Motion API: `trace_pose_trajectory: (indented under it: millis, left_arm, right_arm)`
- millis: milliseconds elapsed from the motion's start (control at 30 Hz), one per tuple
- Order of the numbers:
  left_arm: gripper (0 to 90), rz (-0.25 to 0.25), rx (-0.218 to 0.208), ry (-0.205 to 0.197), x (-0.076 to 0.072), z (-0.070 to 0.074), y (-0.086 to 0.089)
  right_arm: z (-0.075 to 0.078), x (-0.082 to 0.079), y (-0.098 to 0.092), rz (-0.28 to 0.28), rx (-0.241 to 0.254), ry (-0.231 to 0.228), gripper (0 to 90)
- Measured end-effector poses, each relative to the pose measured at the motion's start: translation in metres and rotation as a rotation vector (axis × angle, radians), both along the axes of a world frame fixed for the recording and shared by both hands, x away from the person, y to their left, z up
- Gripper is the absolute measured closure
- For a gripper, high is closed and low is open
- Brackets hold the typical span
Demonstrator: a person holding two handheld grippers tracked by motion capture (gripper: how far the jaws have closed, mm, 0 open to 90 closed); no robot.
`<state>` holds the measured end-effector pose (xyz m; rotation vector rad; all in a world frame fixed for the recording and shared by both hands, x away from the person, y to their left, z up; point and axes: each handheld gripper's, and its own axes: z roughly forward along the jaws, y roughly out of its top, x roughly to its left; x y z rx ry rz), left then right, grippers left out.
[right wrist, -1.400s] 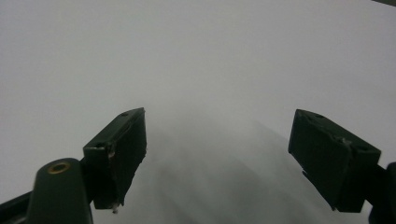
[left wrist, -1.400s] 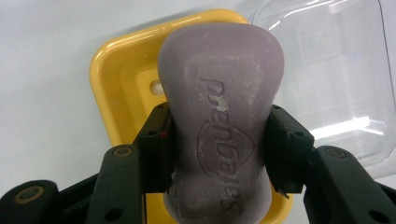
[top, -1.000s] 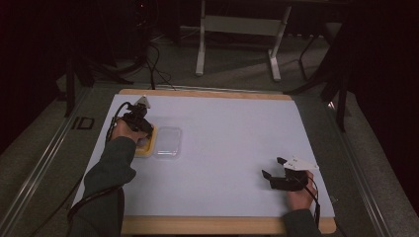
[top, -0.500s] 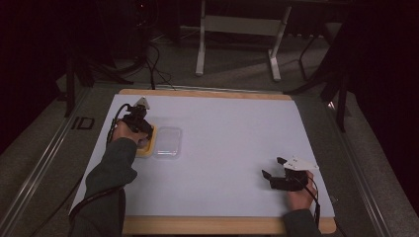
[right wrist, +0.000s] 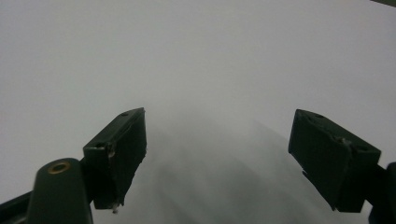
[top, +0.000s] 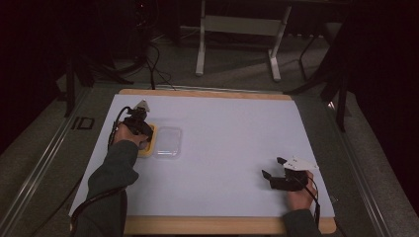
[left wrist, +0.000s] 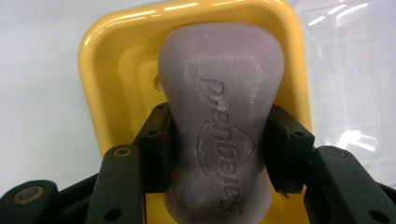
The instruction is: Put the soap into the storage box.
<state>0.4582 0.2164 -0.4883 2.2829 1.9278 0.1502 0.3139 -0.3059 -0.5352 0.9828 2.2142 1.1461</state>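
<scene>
A pale purple soap bar [left wrist: 219, 107] with embossed lettering lies in a yellow soap dish [left wrist: 107, 79]. My left gripper [left wrist: 218, 149] is shut on the bar, its black pads pressing both long sides. From above, the left gripper [top: 141, 129] covers the yellow dish [top: 150, 143] at the table's left. Touching the dish's right side lies a clear plastic lid [top: 168, 141], flat on the table. My right gripper [top: 273, 168] rests low near the front right, jaws wide apart. In the right gripper view its fingers [right wrist: 119, 149] frame bare white table and nothing else.
The white table top [top: 232, 128] has a wooden rim at front and back. Beyond the far edge stand a metal stand's legs [top: 237, 44] and cables on a dark floor. A dark rail runs along the table's left side.
</scene>
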Motion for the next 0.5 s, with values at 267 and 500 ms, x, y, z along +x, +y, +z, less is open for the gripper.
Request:
trace_pose_trajectory:
  millis: [267,500]
  left_arm:
    - [40.0,0.009,-0.016,0.006,0.000,0.004,0.005]
    - [27.4,-0.032,0.028,-0.042,-0.009,0.021,0.006]
  right_arm:
    - [0.000,0.000,0.000,0.001,-0.001,0.000,18.9]
    - [0.000,0.000,0.000,0.003,-0.004,0.002,18.8]
